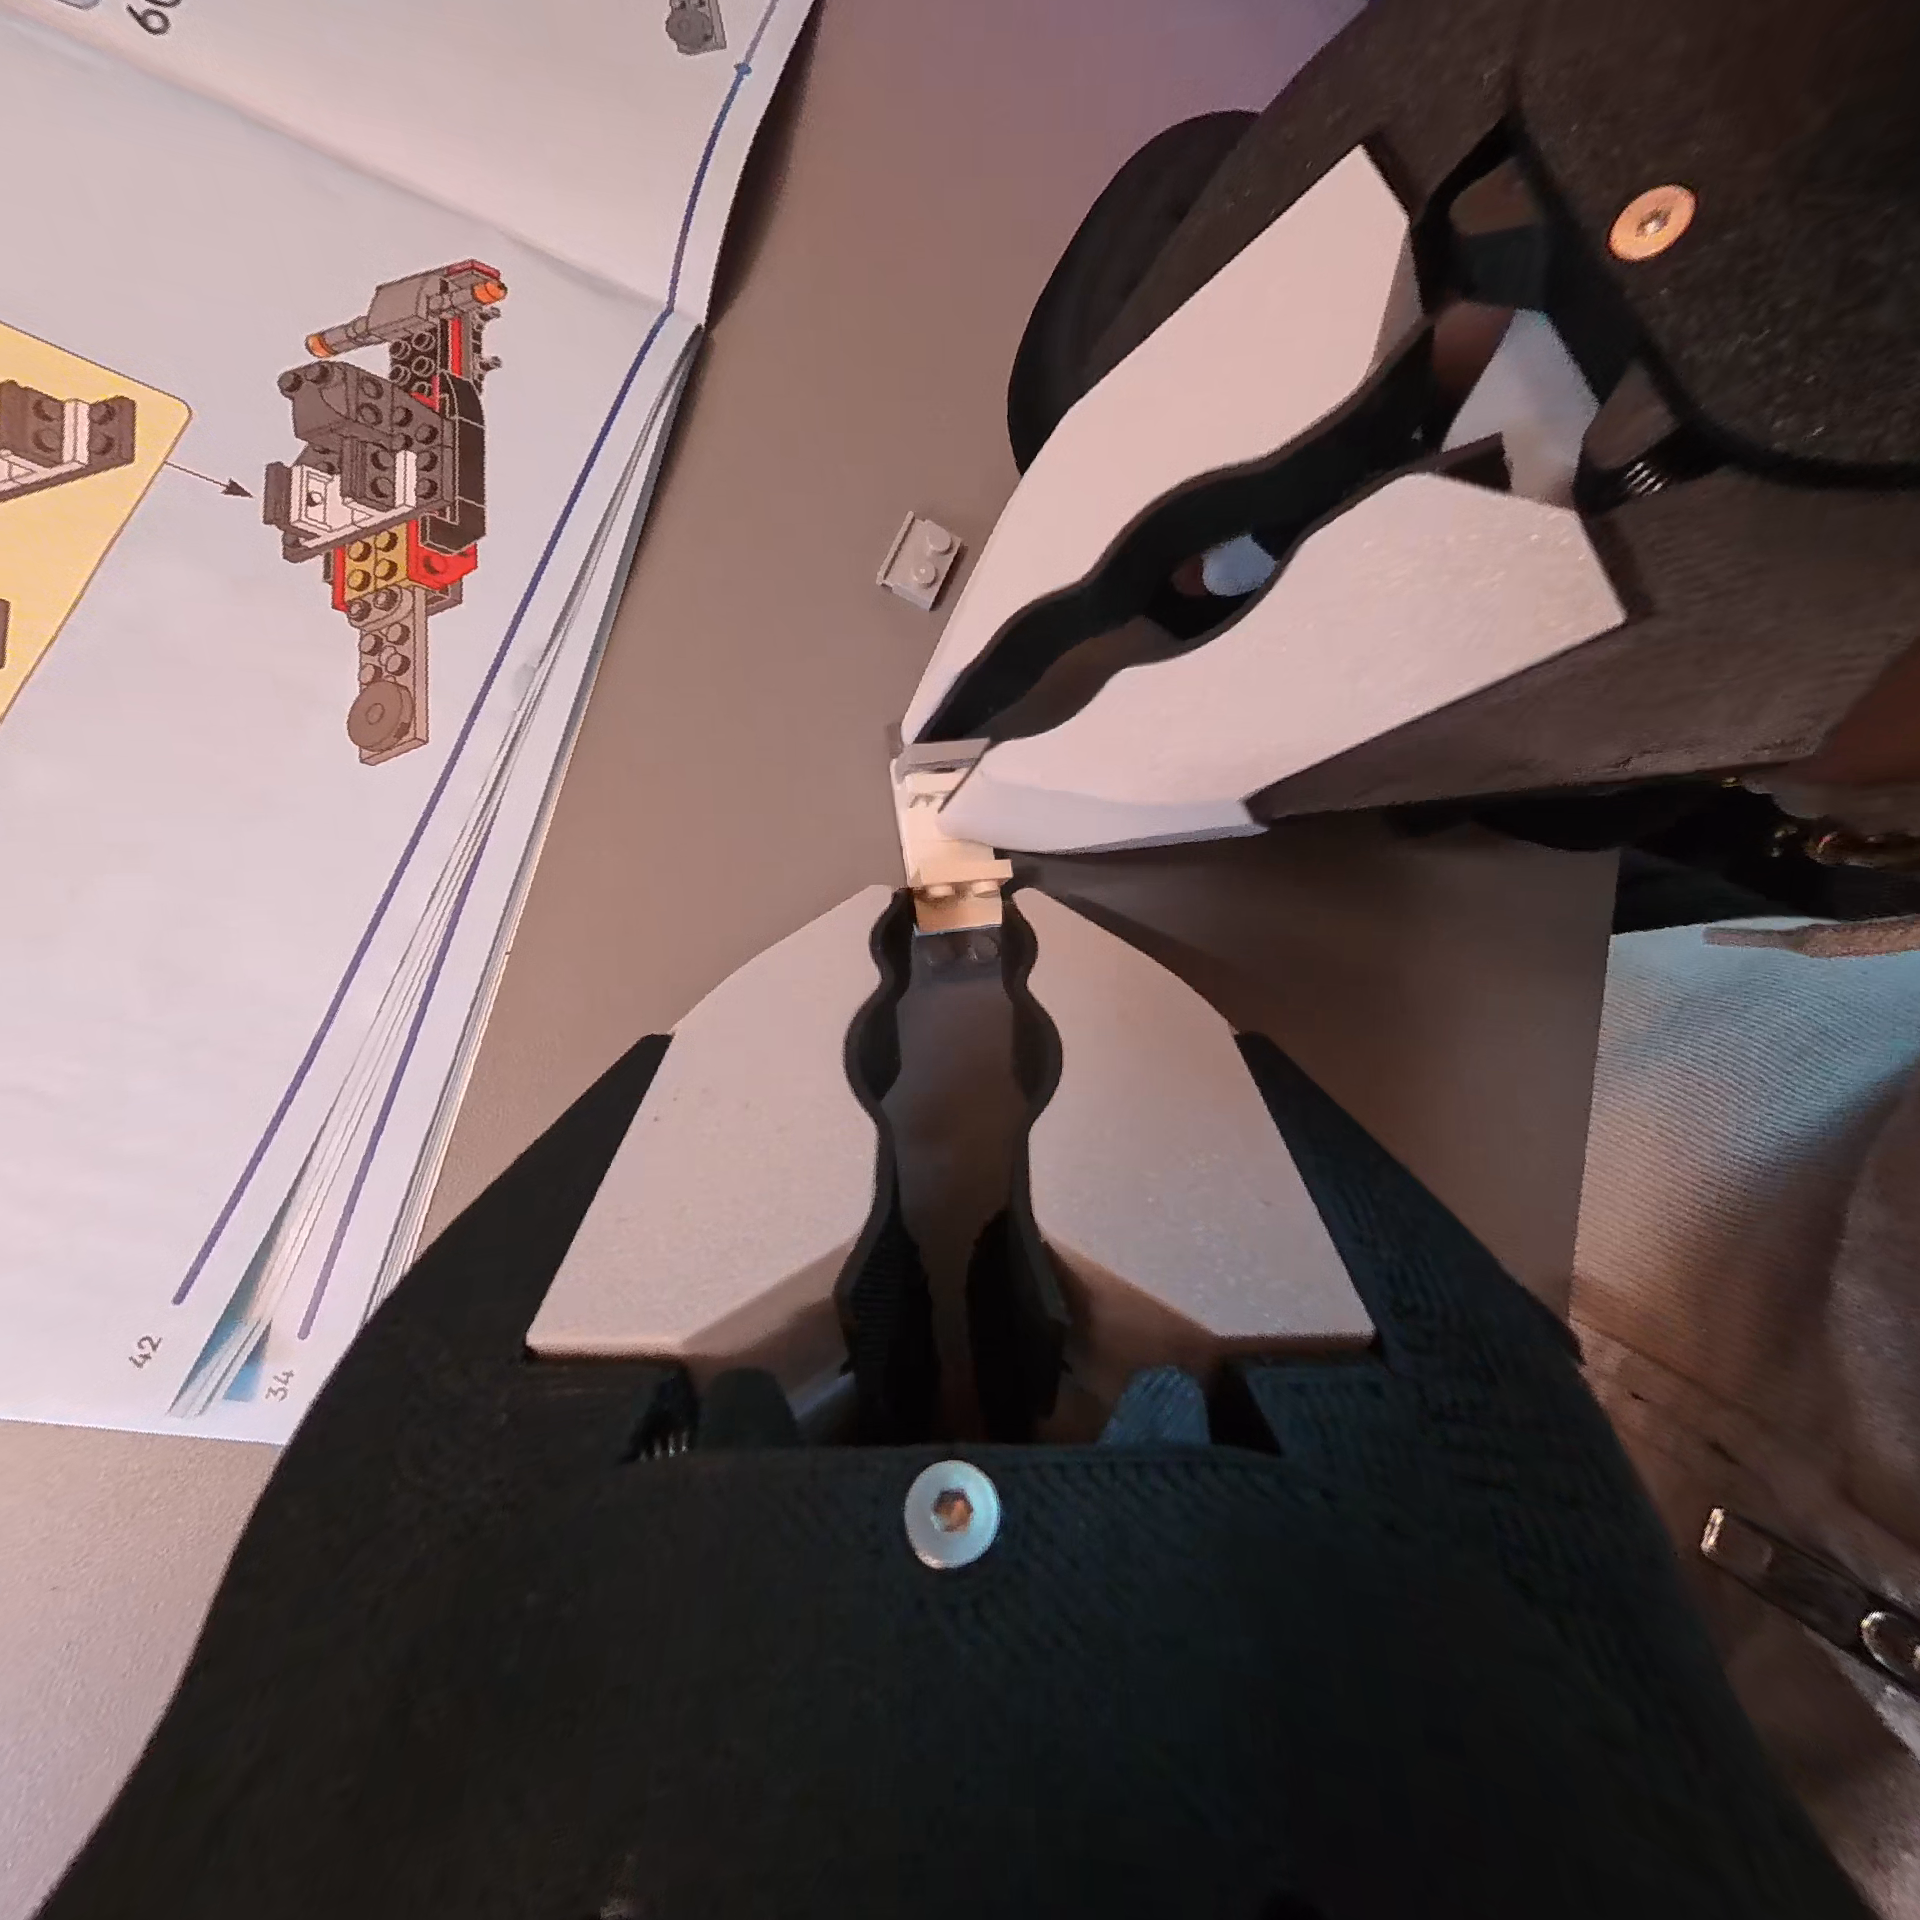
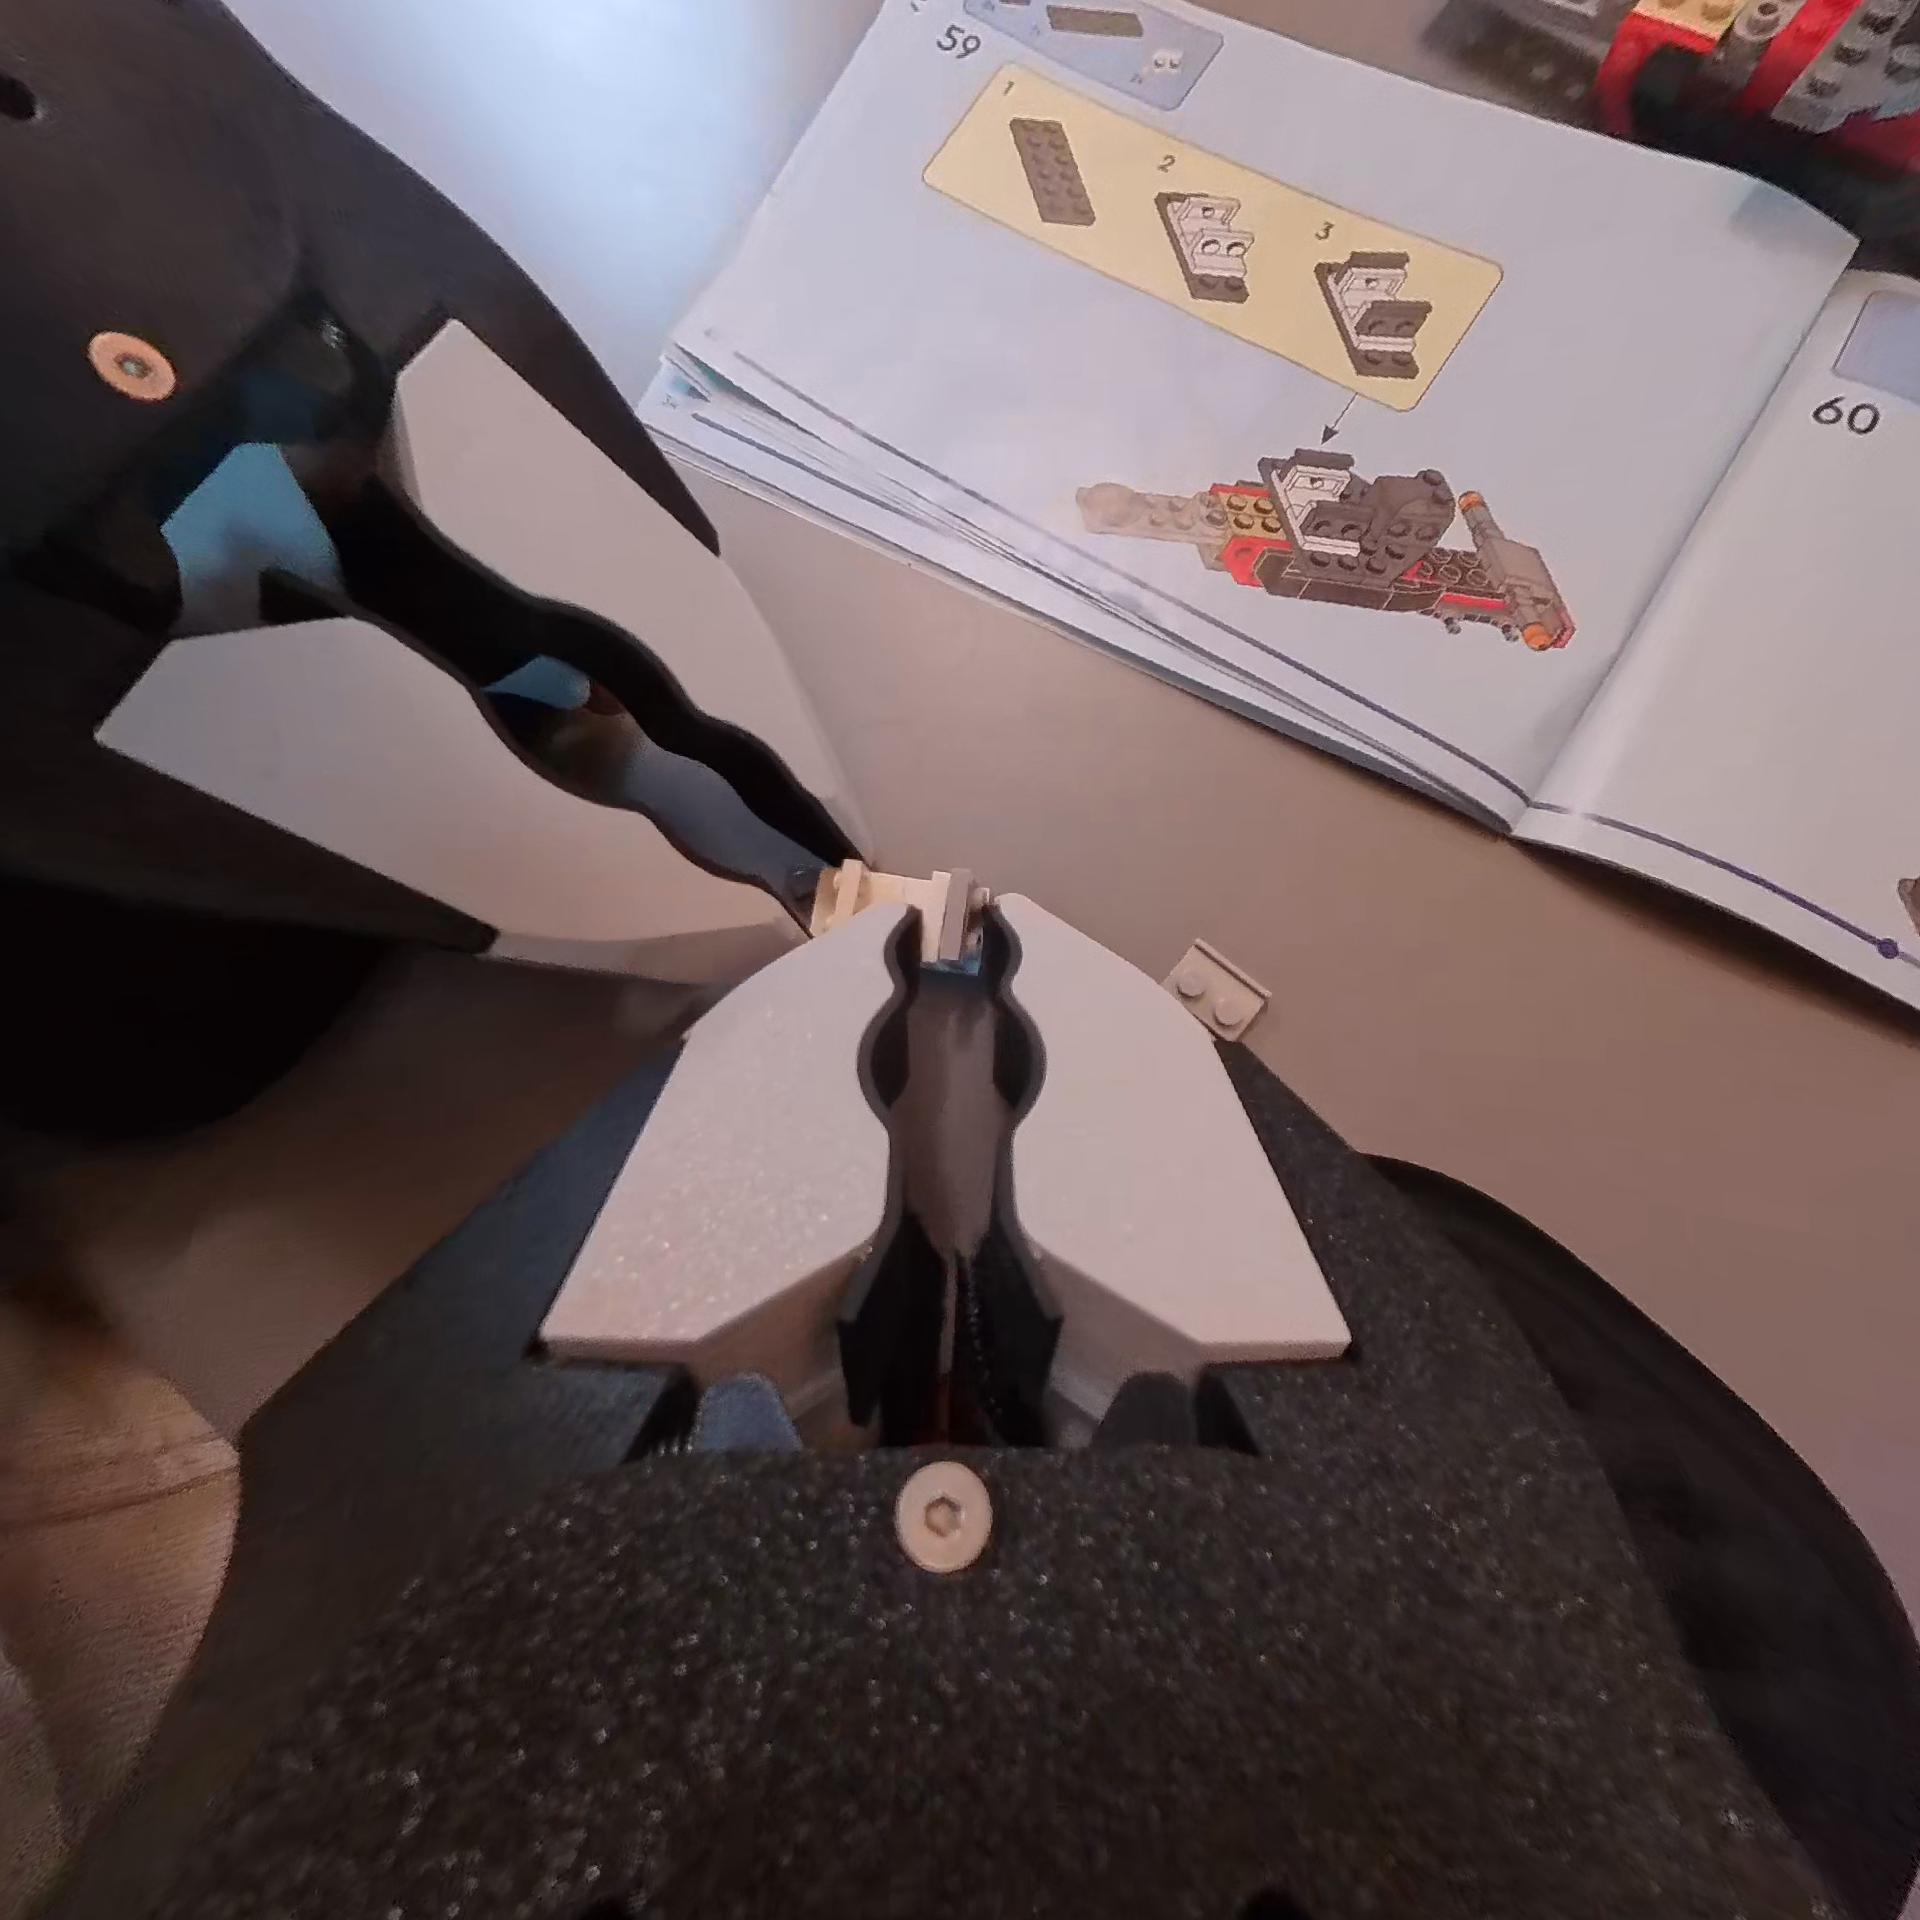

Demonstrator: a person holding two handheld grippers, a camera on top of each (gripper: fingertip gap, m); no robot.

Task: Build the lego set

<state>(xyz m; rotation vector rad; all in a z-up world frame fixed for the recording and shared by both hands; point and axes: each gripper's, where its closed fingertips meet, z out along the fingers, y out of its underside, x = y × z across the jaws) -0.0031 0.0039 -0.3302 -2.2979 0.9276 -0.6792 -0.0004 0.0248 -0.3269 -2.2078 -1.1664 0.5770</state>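
In your left wrist view, your left gripper (image 1: 958, 906) pinches 1 end of a small white piece (image 1: 948, 831); your right gripper (image 1: 935, 750) clamps its far end. A loose grey plate (image 1: 922, 565) lies beyond, right of the instruction booklet (image 1: 312, 727).

In your right wrist view, your right gripper (image 2: 958, 920) pinches a thin grey plate (image 2: 956, 923) joined to the white piece (image 2: 883, 888), above the table (image 2: 1039, 748). The partly built model (image 2: 1714, 62) sits far right.

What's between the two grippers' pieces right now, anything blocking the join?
Nothing visible. The left gripper and right gripper meet tip to tip, their small light pieces already touching. The loose grey plate lies aside on the table, clear of them.
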